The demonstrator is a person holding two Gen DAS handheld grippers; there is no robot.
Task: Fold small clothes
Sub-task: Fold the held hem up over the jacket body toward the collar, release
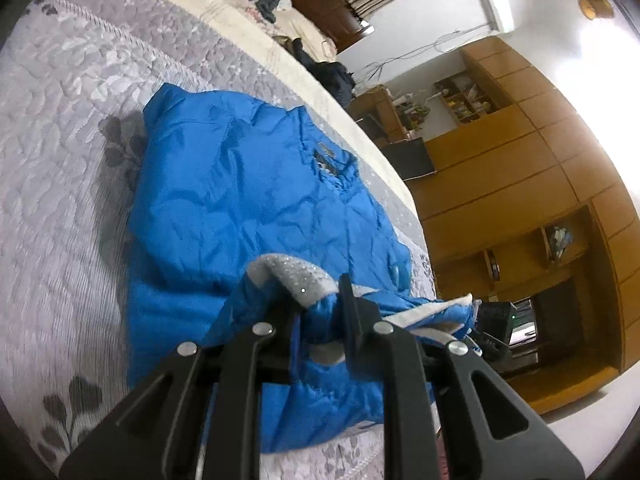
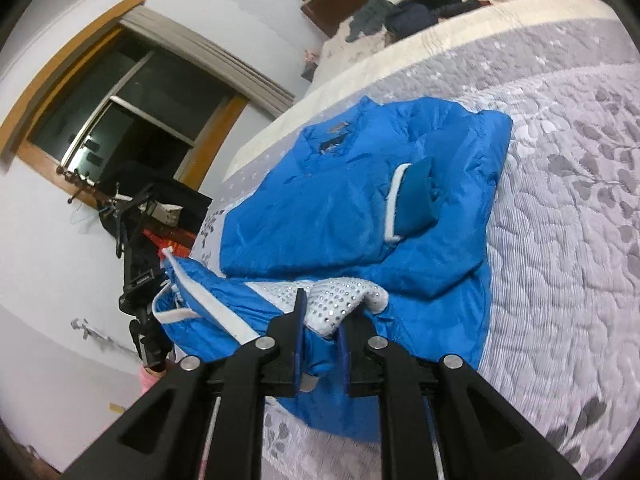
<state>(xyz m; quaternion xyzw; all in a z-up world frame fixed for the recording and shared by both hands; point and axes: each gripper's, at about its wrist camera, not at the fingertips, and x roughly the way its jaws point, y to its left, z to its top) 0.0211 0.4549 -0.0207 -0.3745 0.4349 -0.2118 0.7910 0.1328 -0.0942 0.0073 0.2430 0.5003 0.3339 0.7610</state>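
A small bright blue padded jacket (image 1: 248, 200) lies on the grey quilted bed (image 1: 60, 128), its sleeves folded over the body. My left gripper (image 1: 320, 300) is shut on the near hem, pinching blue fabric with the white studded lining (image 1: 288, 272) turned up. In the right wrist view the same jacket (image 2: 360, 200) shows a sleeve cuff with white trim (image 2: 412, 204) lying across its front. My right gripper (image 2: 322, 320) is shut on the other end of the hem, where the white studded lining (image 2: 344, 300) bulges between the fingers. Both hold the hem lifted slightly off the bed.
A pile of dark clothes (image 2: 404, 12) lies at the far end of the bed (image 2: 560, 200) by a cream blanket. Wooden cabinets (image 1: 520, 168) stand beyond the bed edge in the left view. A dark window (image 2: 132, 108) and a black stand (image 2: 140, 280) sit beyond the edge in the right view.
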